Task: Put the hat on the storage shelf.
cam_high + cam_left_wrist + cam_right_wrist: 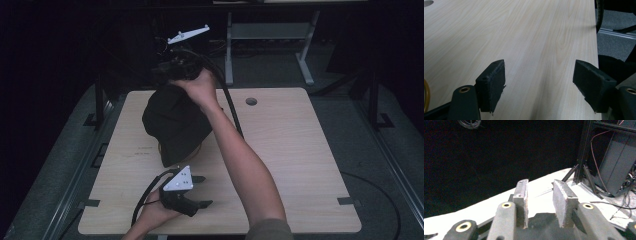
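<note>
table top: pale wood-grain laminate, smooth, with a soft satin sheen
black bundle: matt black cloth, soft and creased, lying on the table
yellow edge: glossy, smooth, material cannot be told
left gripper: matt black plastic body with brass-coloured metal eyelets
left pads: black foam or felt, rough, frayed at the edges
right gripper: matt moulded plastic arms, brass-coloured eyelets
right pads: grey, coarse and grainy, worn at the rims
three-cornered plates: flat, light grey, smooth and matt
cable: black, smooth sheath, slight gloss
floor: dark grey carpet, matt and nubbly
frame: black metal bars, dull finish
</note>
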### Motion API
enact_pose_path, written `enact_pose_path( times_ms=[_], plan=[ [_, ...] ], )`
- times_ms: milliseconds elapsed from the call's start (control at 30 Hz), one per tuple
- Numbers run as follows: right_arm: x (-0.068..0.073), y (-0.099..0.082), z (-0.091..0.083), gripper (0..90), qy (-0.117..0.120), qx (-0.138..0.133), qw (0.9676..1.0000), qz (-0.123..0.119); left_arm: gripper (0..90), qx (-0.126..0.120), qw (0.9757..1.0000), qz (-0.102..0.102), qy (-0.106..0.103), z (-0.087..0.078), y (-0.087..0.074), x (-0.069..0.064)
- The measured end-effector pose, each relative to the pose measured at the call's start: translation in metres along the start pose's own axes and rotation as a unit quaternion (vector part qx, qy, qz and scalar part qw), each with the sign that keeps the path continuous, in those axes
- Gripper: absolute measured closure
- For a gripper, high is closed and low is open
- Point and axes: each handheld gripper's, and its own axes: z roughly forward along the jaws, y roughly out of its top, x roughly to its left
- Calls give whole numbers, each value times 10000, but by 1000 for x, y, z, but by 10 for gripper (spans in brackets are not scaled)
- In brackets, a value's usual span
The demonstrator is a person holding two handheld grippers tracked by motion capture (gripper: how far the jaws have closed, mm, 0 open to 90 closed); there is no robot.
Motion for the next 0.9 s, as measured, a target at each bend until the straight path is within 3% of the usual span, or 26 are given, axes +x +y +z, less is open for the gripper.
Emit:
enact_pose_path(
  times_ms=[533,900],
  plan=[
    [-15,-27,-67,504,-267,-156,9994,151,247,-4,10000,-48,-56,3,1,-2],
    [-19,-44,-98,413,-320,-257,9988,252,241,17,9999,-105,-63,4,1,0]
  ],
)
